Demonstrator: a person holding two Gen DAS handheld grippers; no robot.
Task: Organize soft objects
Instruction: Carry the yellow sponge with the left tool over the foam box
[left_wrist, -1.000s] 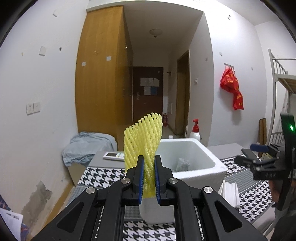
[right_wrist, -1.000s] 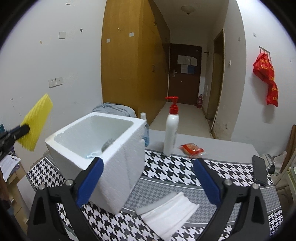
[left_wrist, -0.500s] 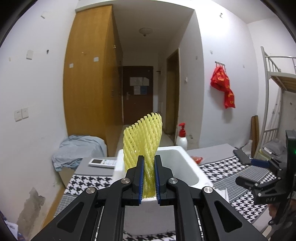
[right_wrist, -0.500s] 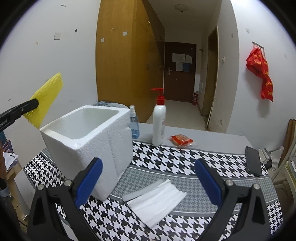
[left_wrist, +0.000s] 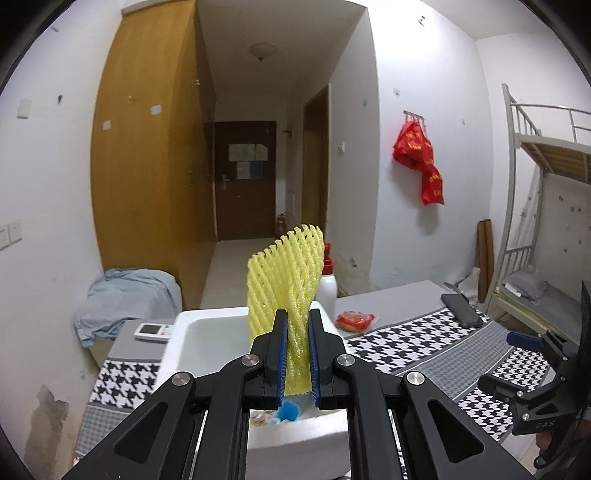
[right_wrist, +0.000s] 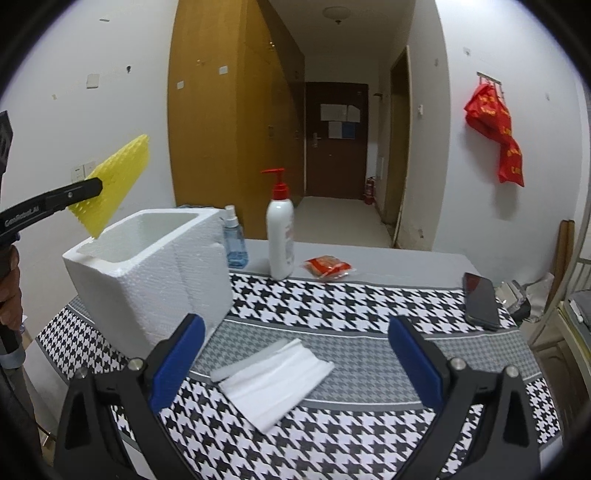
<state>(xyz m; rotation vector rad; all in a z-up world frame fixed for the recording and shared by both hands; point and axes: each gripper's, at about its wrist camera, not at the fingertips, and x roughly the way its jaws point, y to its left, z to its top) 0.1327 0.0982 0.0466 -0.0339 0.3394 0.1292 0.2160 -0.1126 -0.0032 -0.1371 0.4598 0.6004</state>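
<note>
A yellow foam net sleeve (left_wrist: 286, 280) stands upright between the blue pads of my left gripper (left_wrist: 297, 325), which is shut on it. The sleeve (right_wrist: 114, 184) hangs just above the near left rim of a white foam box (right_wrist: 159, 273) on the houndstooth cloth. Inside the box, low in the left wrist view, something blue (left_wrist: 290, 410) shows. My right gripper (right_wrist: 295, 354) is open and holds nothing; it hovers over a folded white foam sheet (right_wrist: 275, 376) lying on the cloth in front of the box.
A white pump bottle (right_wrist: 280, 236), a small blue spray bottle (right_wrist: 233, 243) and a red packet (right_wrist: 327, 266) stand behind the box. A black phone (right_wrist: 480, 299) lies at the right. A remote (left_wrist: 153, 330) rests left of the box. A bunk bed (left_wrist: 543, 206) stands at far right.
My left gripper has carried the yellow sleeve sideways until it sits over the box. The right gripper has shifted toward the white foam sheet, which now lies between its open fingers.
</note>
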